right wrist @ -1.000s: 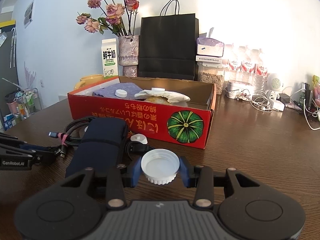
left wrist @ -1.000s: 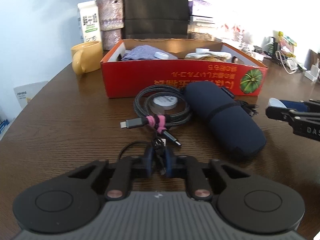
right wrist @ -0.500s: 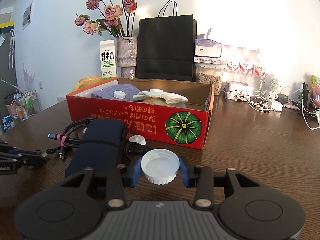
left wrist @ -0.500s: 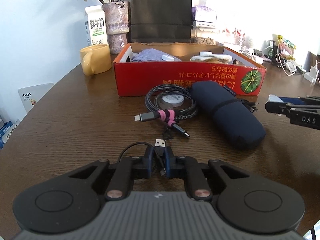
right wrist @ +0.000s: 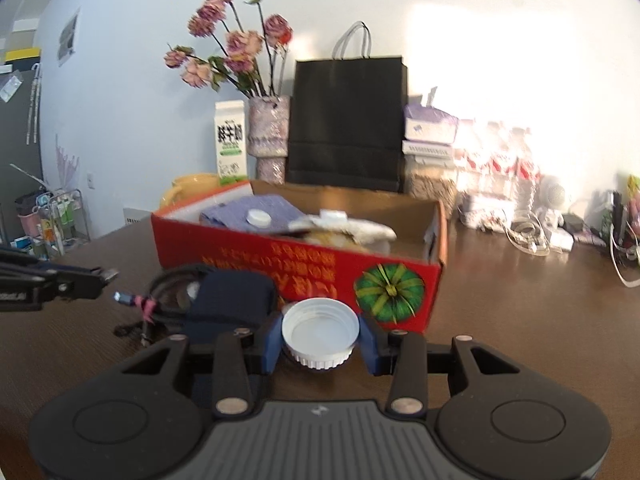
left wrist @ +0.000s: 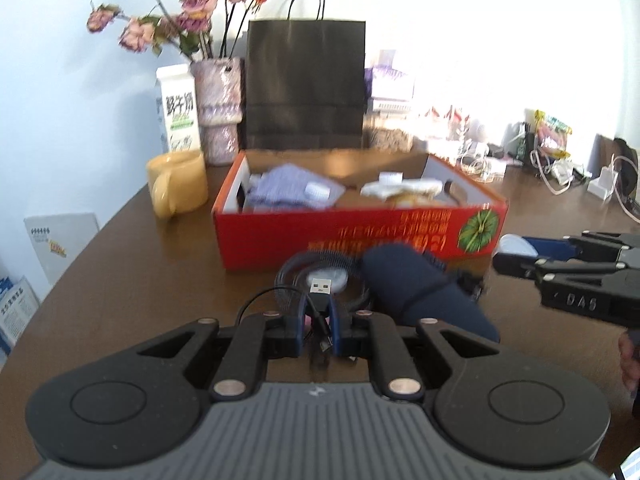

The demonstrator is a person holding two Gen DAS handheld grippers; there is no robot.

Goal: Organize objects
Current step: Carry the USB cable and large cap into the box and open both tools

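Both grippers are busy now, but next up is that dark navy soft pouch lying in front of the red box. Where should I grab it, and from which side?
Grip the dark navy soft pouch across its narrow middle, near the band that wraps it, coming down from above. It lies flat on the brown wooden table, long axis running away from the red cardboard box, so jaws set crosswise span it best. The coiled braided cable crowds one side, so a side approach looks awkward.

We cannot read orange lettering on red cardboard box (left wrist: pixel 360 236): blurred in both views. Coiled black braided cable (left wrist: pixel 292 276) mostly hidden behind dark navy fabric pouch (left wrist: pixel 420 292) and left hand-held gripper (left wrist: pixel 318 320). Thin black USB cable (left wrist: pixel 320 292) runs down between pads, its lower end lost to us. Right hand-held gripper (left wrist: pixel 516 254) cut off by left view's right edge. Bright clutter of white cords and bottles at back of brown wooden surface (right wrist: pixel 520 320) washed out, too small for us to tell.
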